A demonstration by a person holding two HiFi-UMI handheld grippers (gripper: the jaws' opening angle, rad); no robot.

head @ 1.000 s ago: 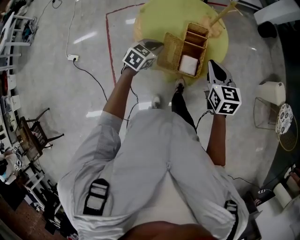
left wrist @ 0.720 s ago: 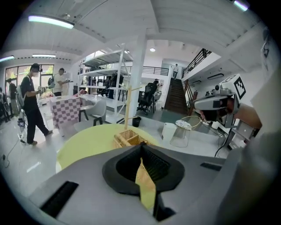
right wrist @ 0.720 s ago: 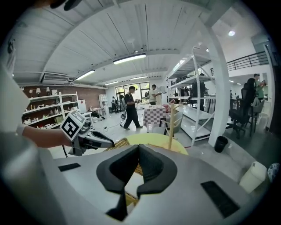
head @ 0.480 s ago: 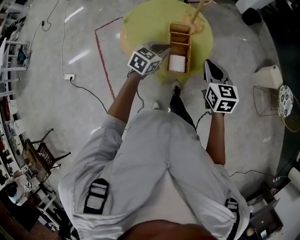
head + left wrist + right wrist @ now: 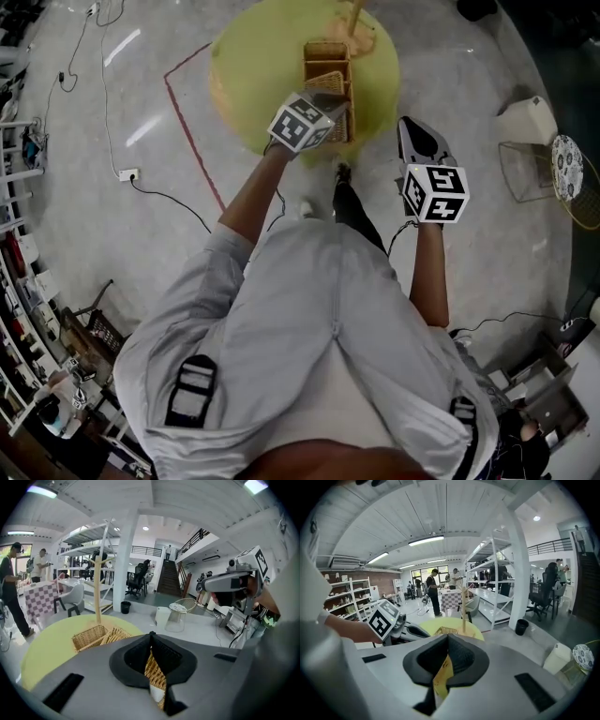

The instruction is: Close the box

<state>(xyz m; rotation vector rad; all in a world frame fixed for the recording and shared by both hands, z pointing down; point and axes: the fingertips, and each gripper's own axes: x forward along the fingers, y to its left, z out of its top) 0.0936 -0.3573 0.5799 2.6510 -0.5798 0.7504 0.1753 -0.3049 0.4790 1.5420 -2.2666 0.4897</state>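
Observation:
A wicker box [image 5: 326, 52] with compartments stands on the round yellow table [image 5: 253, 75]. Its lid [image 5: 330, 84] is raised and tilts over the box. My left gripper [image 5: 339, 101] is at the lid's near edge, jaws shut on it; in the left gripper view, wicker fills the slit between the jaws [image 5: 151, 634] and the box [image 5: 91, 637] lies beyond. My right gripper [image 5: 405, 127] hovers off the table's right edge, shut and empty; in the right gripper view its jaws [image 5: 447, 637] meet, pointing toward the table [image 5: 454, 626].
A wooden stick [image 5: 354, 14] rises behind the box. On the floor, a white bin [image 5: 527, 120] and a wire basket [image 5: 525, 169] stand at the right, and a red tape line [image 5: 187, 131] and a cable with a power strip [image 5: 125, 174] lie at the left. People stand in the background.
The lid lay flat to the box's left; now it is swung up over the box with my left gripper on it. The right gripper has kept its place beside the table.

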